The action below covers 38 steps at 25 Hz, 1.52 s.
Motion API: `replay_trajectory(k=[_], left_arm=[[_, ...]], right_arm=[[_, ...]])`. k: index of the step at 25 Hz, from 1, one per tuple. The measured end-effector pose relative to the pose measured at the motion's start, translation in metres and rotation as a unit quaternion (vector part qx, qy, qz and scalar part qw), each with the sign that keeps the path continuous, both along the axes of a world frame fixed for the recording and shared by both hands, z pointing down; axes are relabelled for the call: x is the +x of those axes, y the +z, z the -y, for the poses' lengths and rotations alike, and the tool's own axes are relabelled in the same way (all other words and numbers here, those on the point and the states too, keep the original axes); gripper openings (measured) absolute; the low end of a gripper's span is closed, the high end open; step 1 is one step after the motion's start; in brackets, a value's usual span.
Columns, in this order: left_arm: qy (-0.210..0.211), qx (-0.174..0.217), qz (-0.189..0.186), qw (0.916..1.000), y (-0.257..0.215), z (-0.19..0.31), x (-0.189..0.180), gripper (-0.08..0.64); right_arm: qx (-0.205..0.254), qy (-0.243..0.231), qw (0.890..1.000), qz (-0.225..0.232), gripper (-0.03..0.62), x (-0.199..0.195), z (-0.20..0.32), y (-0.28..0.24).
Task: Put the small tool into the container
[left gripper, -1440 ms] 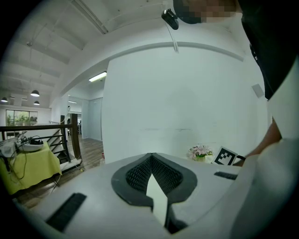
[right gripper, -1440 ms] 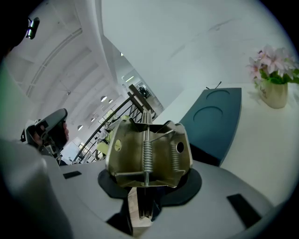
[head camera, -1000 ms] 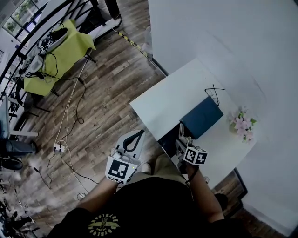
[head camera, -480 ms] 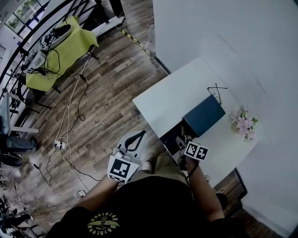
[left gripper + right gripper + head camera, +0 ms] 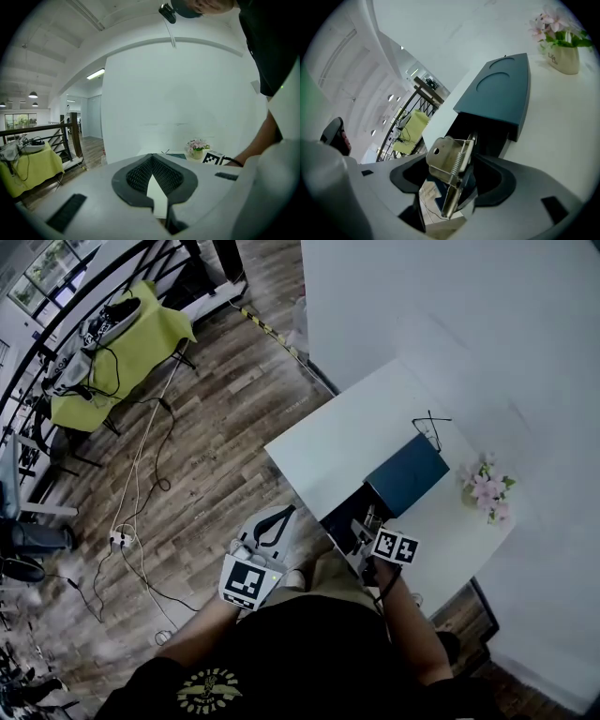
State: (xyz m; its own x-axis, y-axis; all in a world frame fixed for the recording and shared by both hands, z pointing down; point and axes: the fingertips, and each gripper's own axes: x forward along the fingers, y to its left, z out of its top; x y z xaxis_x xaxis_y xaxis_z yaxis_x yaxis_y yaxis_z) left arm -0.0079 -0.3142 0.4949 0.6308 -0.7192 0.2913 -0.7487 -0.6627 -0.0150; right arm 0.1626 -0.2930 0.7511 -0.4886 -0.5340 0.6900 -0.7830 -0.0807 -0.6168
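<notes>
The small tool, which I judge light, stiff, slippery metal best held by its flat sides, stands between my right gripper's wide, just-opened jaws; my left gripper is closed and empty.

In the right gripper, its matt plastic jaws just opening, the small tool is glossy bare metal; the container beyond looks smooth and matt.

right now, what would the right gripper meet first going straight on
Probably the teal container, its dark open end; the metal tool stands between the fingers of the right gripper, which have just been opening.
</notes>
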Motion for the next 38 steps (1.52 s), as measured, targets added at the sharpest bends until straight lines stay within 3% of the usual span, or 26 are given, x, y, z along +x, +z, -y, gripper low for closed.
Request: replay_trajectory(k=[5,11,17,20,23,26,33,38], left_arm=[[0.0,0.002,-0.004,1.0,-0.002,-0.001,0.0,0.006],[0.0,0.004,-0.011,0.9999,-0.005,-0.005,-0.001,0.006],[0.006,0.002,-0.036,0.9993,-0.013,-0.01,-0.001,0.006],[0.009,0.005,-0.046,0.9989,-0.02,-0.013,-0.003,0.006],[0.014,0.011,-0.053,0.9984,-0.024,-0.017,-0.004,0.006],[0.03,0.017,-0.073,0.9968,-0.035,-0.025,0.001,0.006],[0.04,0.027,-0.082,0.9955,-0.051,-0.042,-0.002,0.006],[0.041,0.061,-0.077,0.9943,-0.074,-0.053,-0.016,0.006]], right_arm=[[-0.019,-0.064,0.998,-0.02,0.285,-0.012,-0.017,0.002],[-0.012,-0.072,0.997,-0.016,0.285,-0.012,-0.03,-0.01],[0.057,-0.053,0.997,-0.014,0.28,-0.003,-0.027,-0.051],[0.117,-0.044,0.992,-0.014,0.202,-0.003,-0.025,-0.083],[0.182,-0.031,0.982,-0.037,0.08,0.002,-0.022,-0.119],[0.239,-0.014,0.968,-0.077,0.009,0.01,-0.025,-0.15],[0.332,0.003,0.936,-0.118,0.0,0.017,-0.046,-0.221],[0.383,0.016,0.911,-0.151,0.0,0.018,-0.069,-0.272]])
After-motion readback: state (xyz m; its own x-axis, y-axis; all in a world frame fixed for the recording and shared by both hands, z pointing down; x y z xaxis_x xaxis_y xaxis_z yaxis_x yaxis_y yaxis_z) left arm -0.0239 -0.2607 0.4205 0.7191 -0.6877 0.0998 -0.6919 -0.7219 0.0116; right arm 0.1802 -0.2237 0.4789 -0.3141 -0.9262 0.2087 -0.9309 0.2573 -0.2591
